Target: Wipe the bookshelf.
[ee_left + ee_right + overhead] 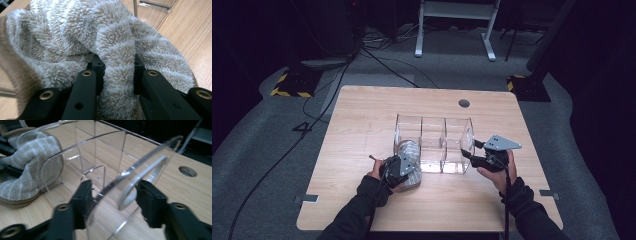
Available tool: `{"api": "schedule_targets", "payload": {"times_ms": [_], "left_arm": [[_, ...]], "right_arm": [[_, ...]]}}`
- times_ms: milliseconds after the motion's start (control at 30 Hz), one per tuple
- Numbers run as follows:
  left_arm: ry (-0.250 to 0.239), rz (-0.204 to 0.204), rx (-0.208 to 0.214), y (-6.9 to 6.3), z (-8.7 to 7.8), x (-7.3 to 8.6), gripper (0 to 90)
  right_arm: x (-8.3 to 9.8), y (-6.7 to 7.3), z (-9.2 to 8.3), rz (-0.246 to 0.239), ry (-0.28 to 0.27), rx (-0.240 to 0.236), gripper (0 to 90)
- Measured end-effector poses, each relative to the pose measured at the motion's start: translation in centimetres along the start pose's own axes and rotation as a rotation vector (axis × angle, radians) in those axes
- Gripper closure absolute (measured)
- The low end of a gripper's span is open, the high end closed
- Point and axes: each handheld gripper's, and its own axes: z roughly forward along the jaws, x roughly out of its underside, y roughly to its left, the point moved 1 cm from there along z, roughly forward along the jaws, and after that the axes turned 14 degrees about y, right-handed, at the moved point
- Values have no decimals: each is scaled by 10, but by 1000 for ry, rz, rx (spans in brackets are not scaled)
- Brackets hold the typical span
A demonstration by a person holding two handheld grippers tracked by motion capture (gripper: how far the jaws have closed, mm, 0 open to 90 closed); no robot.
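Note:
A fluffy beige-and-white striped slipper (410, 151) leans at the near left compartment of a clear acrylic three-part organizer (433, 131) on the wooden table (362, 115). My left gripper (405, 165) is shut on a fold of the slipper (75, 32), the pile bulging between the jaws at my left gripper (116, 67). My right gripper (470, 151) straddles the organizer's right end wall (140, 170). In the right gripper view, my right gripper (116, 192) stands open with the wall between the jaws and a gap on one side. The slipper (27, 157) lies beyond.
A round cable hole (464, 103) sits near the table's far edge, also visible as the hole (187, 171) in the right gripper view. Cables and a white frame stand (452, 30) are on the grey floor behind. A corner of the organizer (155, 5) shows past the slipper.

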Motion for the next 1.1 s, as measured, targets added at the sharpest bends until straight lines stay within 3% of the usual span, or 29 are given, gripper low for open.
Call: {"api": "schedule_targets", "payload": {"times_ms": [33,67,233,367,567,633,733,800,900,1033,1100], "left_arm": [[-5,-3,-5,0,-2,-1,741],[-21,-8,-12,1,-4,-2,741],[-94,-24,-41,8,-26,-14,740],[-156,-70,-46,21,-40,-19,740],[-219,-85,-102,38,-58,-31,731],[-213,-89,-98,43,-57,-35,723],[-151,-77,-121,44,-43,-35,716],[-139,-54,-157,41,-40,-34,702],[-141,-71,-135,39,-42,-32,693],[-128,-58,-158,36,-42,-31,670],[-123,-39,-193,31,-42,-29,669]], "right_arm": [[0,2,1,-7,11,-5,562],[-1,3,1,-18,17,21,572],[0,6,0,0,16,35,585],[1,13,-2,-8,18,47,573],[1,20,-3,-19,19,44,568],[1,22,-3,-25,24,36,561],[1,27,-3,-30,24,38,539],[1,30,-3,-44,27,51,536],[2,31,-3,-43,21,54,536],[3,30,-3,-42,13,41,535],[4,29,-3,-40,11,39,535]]}}
